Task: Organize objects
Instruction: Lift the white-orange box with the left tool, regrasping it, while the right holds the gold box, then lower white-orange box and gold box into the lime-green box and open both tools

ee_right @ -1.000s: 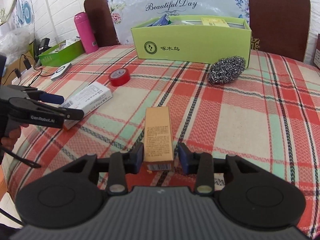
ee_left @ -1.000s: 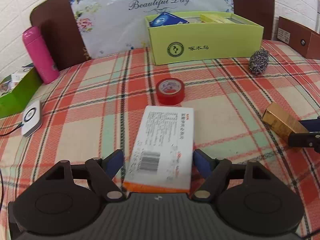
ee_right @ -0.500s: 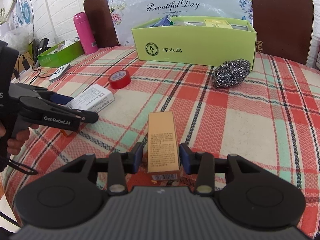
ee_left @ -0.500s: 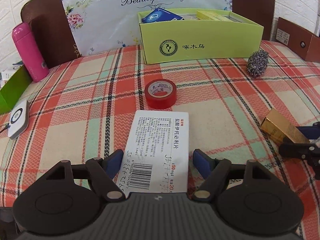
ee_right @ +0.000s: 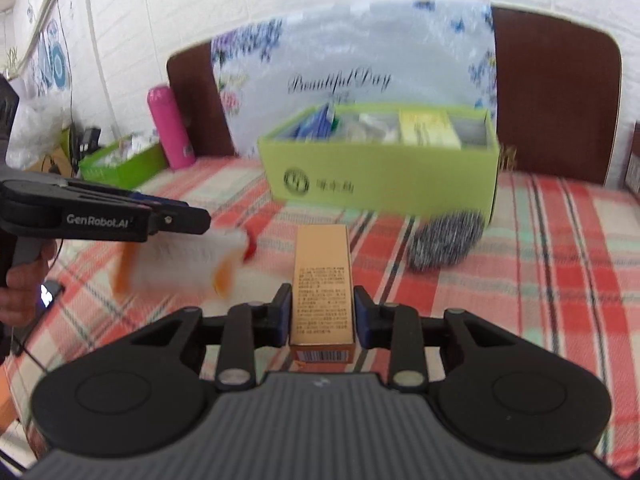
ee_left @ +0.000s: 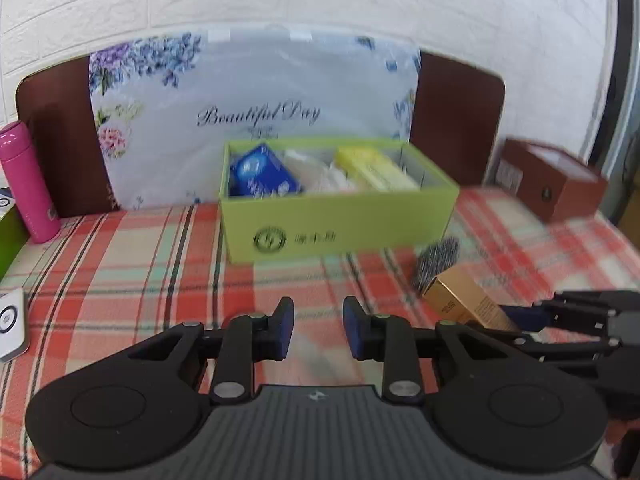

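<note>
Above the plaid-covered bed (ee_left: 120, 272), the right gripper (ee_right: 322, 312) pinches a gold carton (ee_right: 322, 276), its fingers closing against the carton's sides. The left gripper (ee_left: 318, 320) is closing too, its fingers still apart with nothing between them. A blurred white packet (ee_right: 176, 264) shows just below it. The green box (ee_right: 384, 184) stands beyond, with a steel scourer (ee_right: 444, 240) in front of it.
</note>
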Tool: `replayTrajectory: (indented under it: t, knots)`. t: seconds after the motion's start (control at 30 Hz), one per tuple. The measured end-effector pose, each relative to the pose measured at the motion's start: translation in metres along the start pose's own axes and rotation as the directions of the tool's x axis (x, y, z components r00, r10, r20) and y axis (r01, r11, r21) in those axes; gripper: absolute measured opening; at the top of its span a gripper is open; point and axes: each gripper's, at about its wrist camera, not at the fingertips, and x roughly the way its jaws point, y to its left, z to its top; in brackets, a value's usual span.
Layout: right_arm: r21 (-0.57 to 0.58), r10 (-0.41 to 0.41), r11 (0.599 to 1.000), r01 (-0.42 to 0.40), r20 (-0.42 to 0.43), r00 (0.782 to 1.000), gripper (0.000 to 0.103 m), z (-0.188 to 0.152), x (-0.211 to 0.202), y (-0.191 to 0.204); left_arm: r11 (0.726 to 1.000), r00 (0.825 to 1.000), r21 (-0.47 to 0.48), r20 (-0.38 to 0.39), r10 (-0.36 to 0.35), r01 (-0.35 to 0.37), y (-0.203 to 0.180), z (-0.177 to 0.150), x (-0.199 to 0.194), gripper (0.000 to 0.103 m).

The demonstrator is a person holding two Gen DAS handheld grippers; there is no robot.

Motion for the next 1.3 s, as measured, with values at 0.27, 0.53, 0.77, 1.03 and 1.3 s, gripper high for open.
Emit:
replayTrajectory:
  t: [0.27,0.53,0.77,1.03,1.3]
  knots:
    - [0.022,-0.043,0.999,0.042,0.023,0.999,0.031,0.008,-0.002,-0.021,1.0,0.994,0.015,-0.108,0.028,-0.026,-0.007,-0.021,0.014,0.078]
    - [0.108,-0.039,0.993,0.047,-0.072,0.997,0.031,-0.031,0.004,-0.033,0.989,0.961,0.022,-0.233,0.147,-0.146,0.007,-0.076,-0.001,0.078]
    - [0.132,-0.029,0.991,0.038,-0.07,0.997,0.031,-0.037,0.0,-0.032,0.985,0.923,-0.061,-0.361,0.131,-0.164,0.025,-0.079,0.003,0.081]
    - [0.145,-0.019,0.989,0.031,-0.082,0.996,0.031,-0.045,-0.004,-0.028,0.994,0.907,-0.072,-0.418,0.05,-0.088,-0.004,-0.075,0.044,0.088]
    - [0.147,-0.025,0.988,0.039,-0.098,0.995,0.031,-0.051,-0.009,-0.031,0.968,0.909,0.238,-0.382,0.166,-0.077,-0.04,-0.071,0.051,0.094]
